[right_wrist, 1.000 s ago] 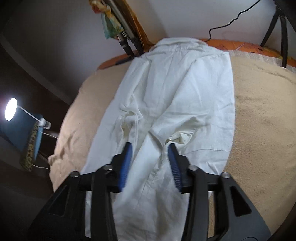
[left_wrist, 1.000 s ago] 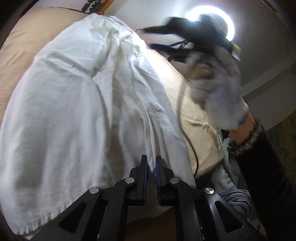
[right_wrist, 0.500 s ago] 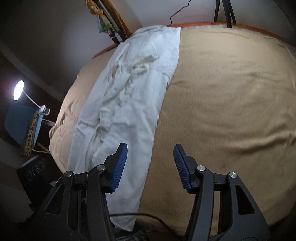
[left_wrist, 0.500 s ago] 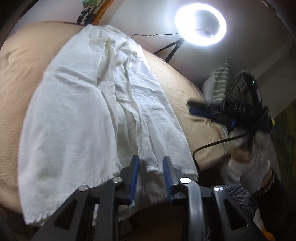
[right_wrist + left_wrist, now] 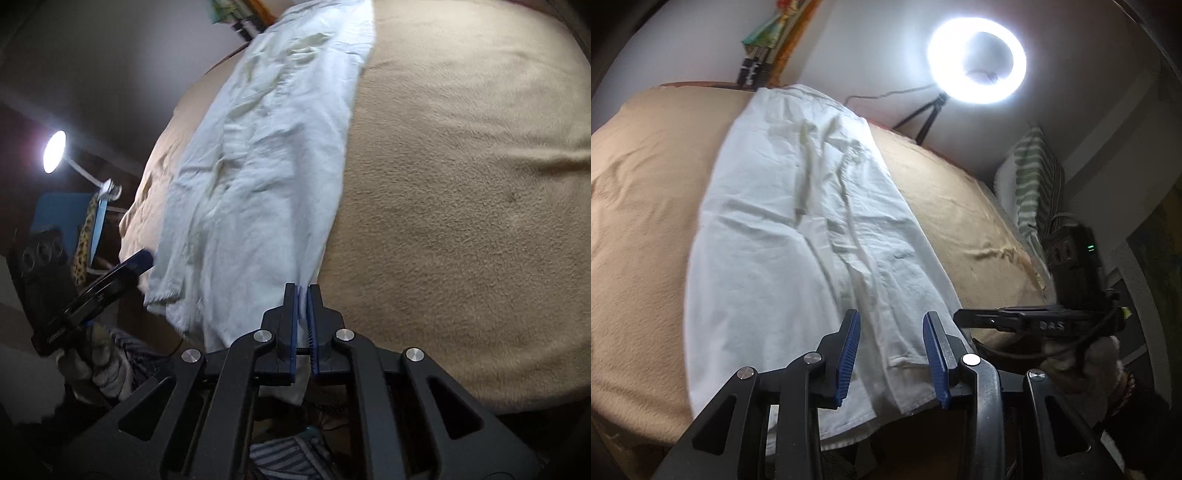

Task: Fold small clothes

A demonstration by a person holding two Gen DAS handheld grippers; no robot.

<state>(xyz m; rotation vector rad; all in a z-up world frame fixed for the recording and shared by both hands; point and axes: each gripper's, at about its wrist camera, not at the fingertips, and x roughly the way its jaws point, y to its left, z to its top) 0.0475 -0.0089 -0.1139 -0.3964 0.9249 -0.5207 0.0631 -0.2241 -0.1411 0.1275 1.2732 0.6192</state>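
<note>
1. Garment point(image 5: 798, 236) (white, creased) lies lengthwise on the tan blanket point(image 5: 639, 221), its near hem at the bed's edge.
2. Left gripper point(image 5: 892, 354) hangs spread wide above that hem, gripping nothing.
3. Right gripper point(image 5: 303, 317) is clenched on the garment's near corner.

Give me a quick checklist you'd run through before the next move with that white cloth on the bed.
1. White garment lies spread on the blanket: ok, though wrinkled.
2. Right tool shut on the garment's near edge: ok, cloth shows between its pads.
3. Left tool gripping the near hem: not ok, it is open above the hem.
4. The two tools apart from each other: ok.
5. How many layers the right tool pinches: cannot tell.
</note>
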